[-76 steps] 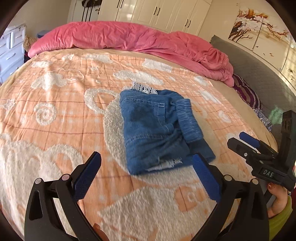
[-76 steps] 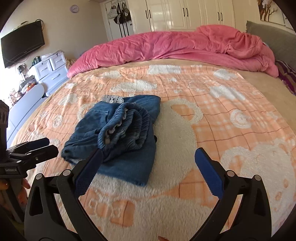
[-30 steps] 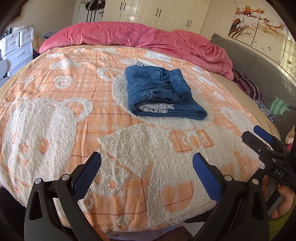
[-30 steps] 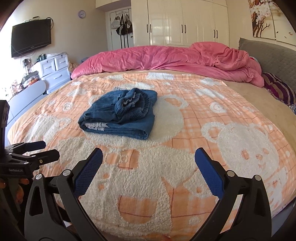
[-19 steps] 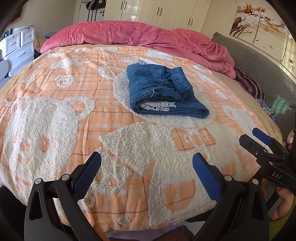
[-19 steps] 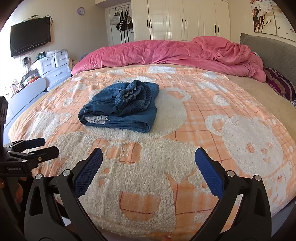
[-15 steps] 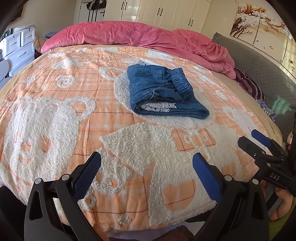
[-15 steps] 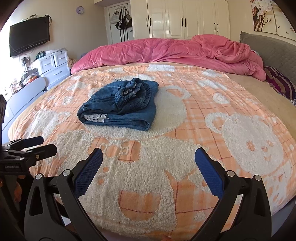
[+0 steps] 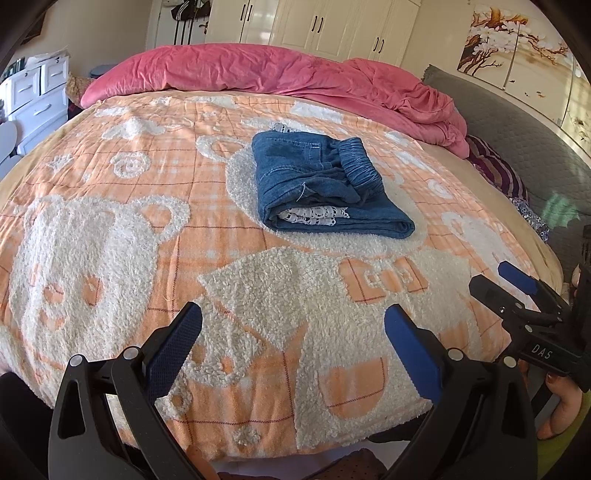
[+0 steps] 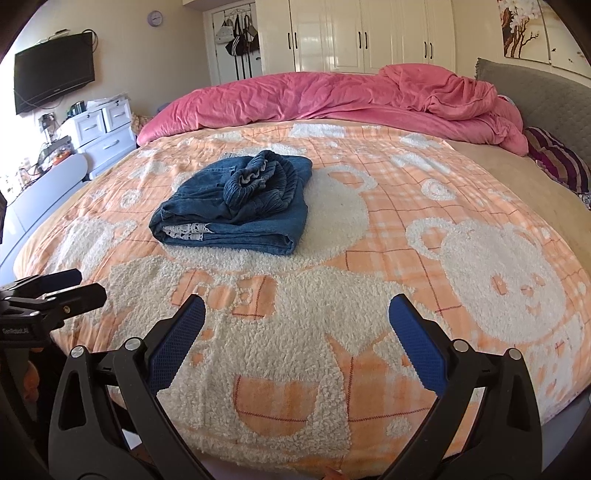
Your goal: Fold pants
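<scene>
The blue denim pants lie folded in a compact bundle on the orange bear-pattern blanket, with white lace trim showing at the near edge. They also show in the right wrist view. My left gripper is open and empty, held back over the bed's near edge, well short of the pants. My right gripper is open and empty, also near the bed's edge. Each gripper shows at the side of the other's view: the right one, the left one.
A rumpled pink duvet lies across the far side of the bed. A grey headboard and striped pillow are at the right. White drawers and a wall TV stand at the left; wardrobes behind.
Both grippers have pulled back from the folded pants to the bed's near edge; in the last half second they moved only slightly. The pants have stayed put. Both stayed open.
</scene>
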The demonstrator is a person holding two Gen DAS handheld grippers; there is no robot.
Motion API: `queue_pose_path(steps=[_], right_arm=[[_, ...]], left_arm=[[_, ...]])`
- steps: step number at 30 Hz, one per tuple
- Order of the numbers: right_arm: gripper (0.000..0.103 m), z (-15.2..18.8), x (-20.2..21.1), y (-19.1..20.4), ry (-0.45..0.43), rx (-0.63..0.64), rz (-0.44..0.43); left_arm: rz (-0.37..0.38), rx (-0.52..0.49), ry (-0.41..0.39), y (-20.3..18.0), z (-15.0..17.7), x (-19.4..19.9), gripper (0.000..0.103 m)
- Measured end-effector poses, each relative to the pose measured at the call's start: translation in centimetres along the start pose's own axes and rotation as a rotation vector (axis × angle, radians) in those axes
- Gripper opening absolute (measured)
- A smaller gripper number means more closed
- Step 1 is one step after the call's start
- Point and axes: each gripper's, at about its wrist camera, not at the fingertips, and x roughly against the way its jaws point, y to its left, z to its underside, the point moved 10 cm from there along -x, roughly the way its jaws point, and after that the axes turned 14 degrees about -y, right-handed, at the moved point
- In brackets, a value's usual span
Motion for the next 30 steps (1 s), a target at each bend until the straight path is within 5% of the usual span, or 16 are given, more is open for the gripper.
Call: queue_pose_path(steps=[30], right_arm=[[0.094,0.4,-0.26,-0.11,0.018,-0.003,0.005]], left_arm=[[-0.007,-0.009,0.01,0.06,-0.22,-0.09,0.099]])
